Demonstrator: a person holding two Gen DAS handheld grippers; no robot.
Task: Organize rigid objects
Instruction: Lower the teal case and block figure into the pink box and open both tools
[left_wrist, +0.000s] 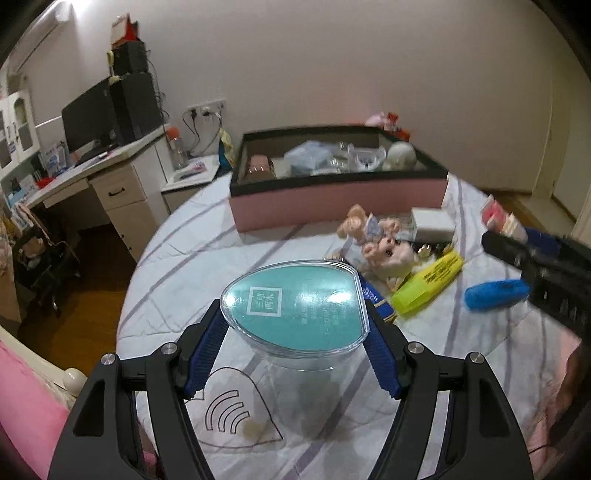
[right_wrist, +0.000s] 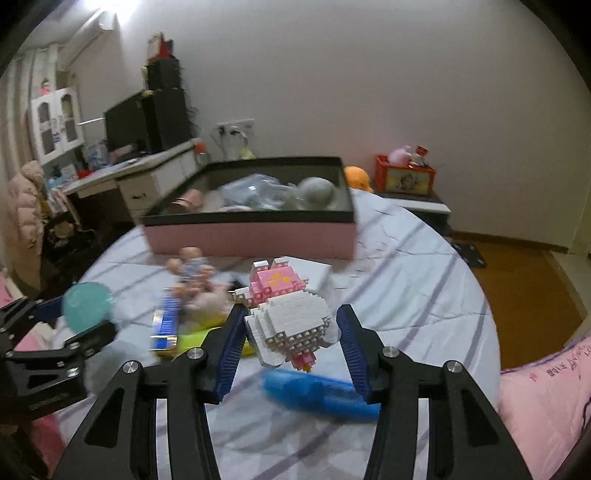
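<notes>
Left gripper (left_wrist: 293, 334): jaws partly spread, blue pads clamped on both sides of a clear heart-shaped container (left_wrist: 295, 314) with a teal label under its lid; the container is carried clear of the bedsheet (left_wrist: 192, 236).

Right gripper (right_wrist: 291, 334): jaws at a narrower setting, clenched on a white-and-pink brick-built figure (right_wrist: 288, 314), the left pad against its side, the right pad at its rounded edge. The figure is held above the sheet.

Just beyond the left gripper lie a yellow highlighter (left_wrist: 428, 282), a blue oblong object (left_wrist: 496, 293) and small dolls (left_wrist: 380, 240); a white box (left_wrist: 434, 221) sits behind them. Farther on stands a pink box with black rim (left_wrist: 336, 199), already holding several items, blurred.

The left wrist view alone shows the container's label and the sheet's printed heart outline (left_wrist: 236, 410) beneath the jaws. The right wrist view alone shows the figure's brick detail, the blue object directly under the right gripper, and a red crate (right_wrist: 404, 179) well beyond the pink box. Each view catches the other gripper at its edge.
</notes>
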